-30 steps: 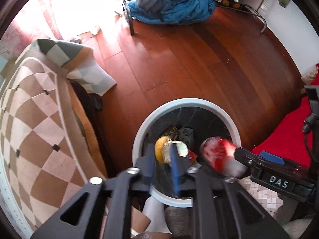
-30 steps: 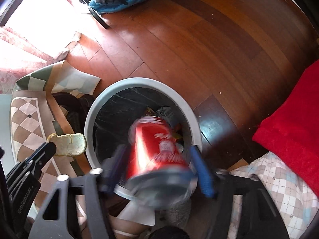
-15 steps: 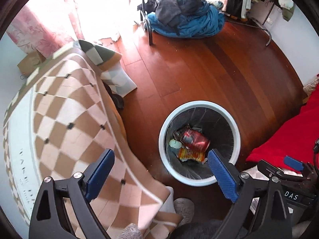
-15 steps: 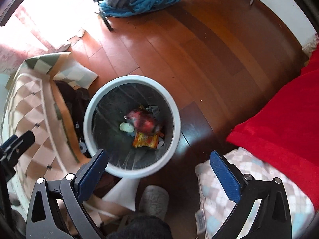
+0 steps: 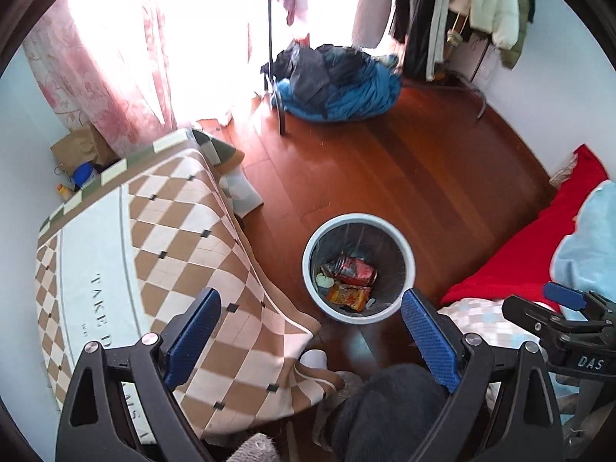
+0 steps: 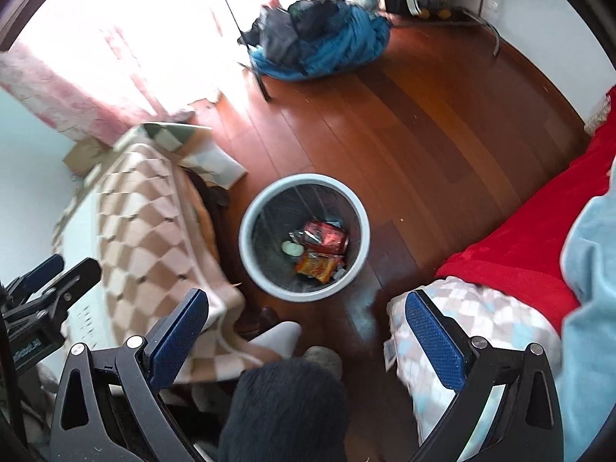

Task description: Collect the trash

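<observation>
Where the room is seen from above, a red-brown wooden floor [image 5: 404, 177] is recorded as the largest item, well lit near a pink curtain [image 5: 104, 77]. A bed with a red blanket [image 6: 539, 231] and a checked pillow [image 6: 473, 319] is noted at the right. At the left, a counter is covered by a brown-and-cream checked cloth [image 5: 161, 254] that hangs down to the floor. A heap of blue and dark clothes [image 5: 335, 84] is listed at the far side, with hung garments [image 5: 492, 7] behind it. A dark trouser leg [image 6: 285, 412] and a white sock [image 6: 281, 337] of the person are seen at the lower edge.

The bin [image 5: 308, 261], round and white-rimmed with a dark liner, is placed on the floor between cloth and bed. Inside it, at the bottom, are entered: a red can [image 5: 356, 269] lying on its side, an orange wrapper [image 5: 348, 294] just beside it, and a pale peel [image 5: 324, 280] to the can's left.

The left gripper [image 5: 310, 337] is held high above the bin, its jaws spread wide with nothing between the blue pads. The right gripper [image 6: 306, 338] is held likewise, jaws wide and empty.
</observation>
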### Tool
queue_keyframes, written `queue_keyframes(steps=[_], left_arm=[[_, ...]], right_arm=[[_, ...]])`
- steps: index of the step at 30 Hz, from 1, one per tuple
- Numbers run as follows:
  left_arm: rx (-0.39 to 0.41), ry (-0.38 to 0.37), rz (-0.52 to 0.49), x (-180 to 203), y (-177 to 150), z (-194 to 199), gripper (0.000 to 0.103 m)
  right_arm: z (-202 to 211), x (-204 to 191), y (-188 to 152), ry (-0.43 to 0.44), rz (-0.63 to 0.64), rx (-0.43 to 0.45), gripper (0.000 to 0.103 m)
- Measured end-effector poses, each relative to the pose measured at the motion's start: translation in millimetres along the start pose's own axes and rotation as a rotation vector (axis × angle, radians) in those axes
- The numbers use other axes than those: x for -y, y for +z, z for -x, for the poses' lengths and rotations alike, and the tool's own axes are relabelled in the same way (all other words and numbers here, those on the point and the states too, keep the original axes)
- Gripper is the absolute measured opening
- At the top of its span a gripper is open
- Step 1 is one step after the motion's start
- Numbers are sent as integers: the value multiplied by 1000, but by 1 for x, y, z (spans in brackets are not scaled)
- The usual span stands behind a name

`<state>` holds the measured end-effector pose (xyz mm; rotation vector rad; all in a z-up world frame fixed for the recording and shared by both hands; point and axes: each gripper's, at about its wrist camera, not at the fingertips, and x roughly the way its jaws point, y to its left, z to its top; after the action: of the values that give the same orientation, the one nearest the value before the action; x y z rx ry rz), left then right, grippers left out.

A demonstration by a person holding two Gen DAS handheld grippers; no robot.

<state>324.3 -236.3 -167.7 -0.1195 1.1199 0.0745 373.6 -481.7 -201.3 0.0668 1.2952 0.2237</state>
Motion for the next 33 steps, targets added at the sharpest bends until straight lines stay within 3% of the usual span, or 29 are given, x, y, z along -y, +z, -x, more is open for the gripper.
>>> queue_keyframes(steps=[8,17,33], left_arm=[[61,-60,16,-9,-11,82,96],[93,-127,35,-21,-19,136,96],[100,-162,25,-25,-33,163,96]], right_arm=[[98,-28,-28,82,53,81,103],[179,-63,-52,176,120,146,103],[214,-71,-65,198,149,153,103]])
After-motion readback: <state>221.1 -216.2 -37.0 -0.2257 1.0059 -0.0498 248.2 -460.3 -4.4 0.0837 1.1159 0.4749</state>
